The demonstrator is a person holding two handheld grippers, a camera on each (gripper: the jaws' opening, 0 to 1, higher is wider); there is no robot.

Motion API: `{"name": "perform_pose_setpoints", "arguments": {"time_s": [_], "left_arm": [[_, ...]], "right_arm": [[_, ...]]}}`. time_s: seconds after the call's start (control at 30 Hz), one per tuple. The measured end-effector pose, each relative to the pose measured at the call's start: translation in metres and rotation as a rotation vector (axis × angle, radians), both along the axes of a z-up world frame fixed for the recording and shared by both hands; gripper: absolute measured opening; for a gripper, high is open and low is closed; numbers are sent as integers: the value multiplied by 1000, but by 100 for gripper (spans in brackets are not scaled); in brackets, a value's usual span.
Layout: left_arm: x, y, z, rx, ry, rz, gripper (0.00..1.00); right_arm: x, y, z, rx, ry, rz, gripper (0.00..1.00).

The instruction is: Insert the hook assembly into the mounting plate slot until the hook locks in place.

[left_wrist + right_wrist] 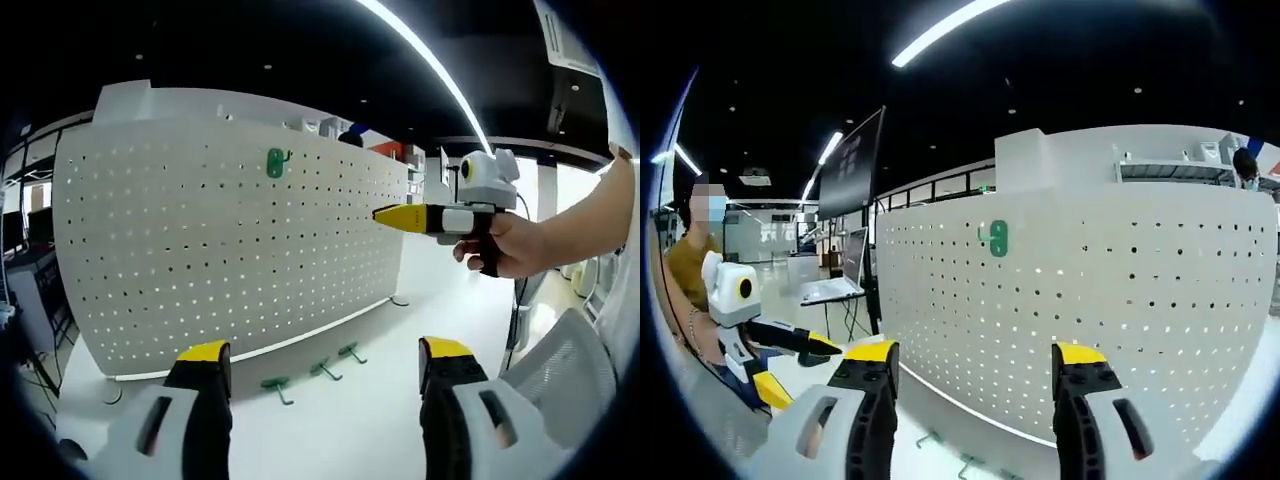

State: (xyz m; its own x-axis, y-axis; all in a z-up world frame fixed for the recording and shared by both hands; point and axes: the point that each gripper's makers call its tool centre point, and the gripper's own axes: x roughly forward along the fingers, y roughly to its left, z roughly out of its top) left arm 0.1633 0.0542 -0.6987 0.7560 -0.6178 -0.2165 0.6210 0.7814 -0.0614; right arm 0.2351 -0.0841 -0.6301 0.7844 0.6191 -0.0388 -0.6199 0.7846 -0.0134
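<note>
One green hook (277, 162) is already hanging near the upper edge of the white pegboard (200, 250); three more green hooks (312, 374) are lying on the white worktop (350, 420) along its base. Both the left gripper (325, 365) and the right gripper (385, 214) are hovering with jaws apart, holding nothing. Judging by this, a pick-up of a lying hook is coming next.
</note>
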Motion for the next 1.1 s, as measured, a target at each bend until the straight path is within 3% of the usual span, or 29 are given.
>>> {"name": "perform_pose_setpoints", "arguments": {"time_s": [1.1], "left_arm": [[-6,16,-8,22,21,13,80]], "right_arm": [[-42,-45,-53,-42,117,-21,66]]}}
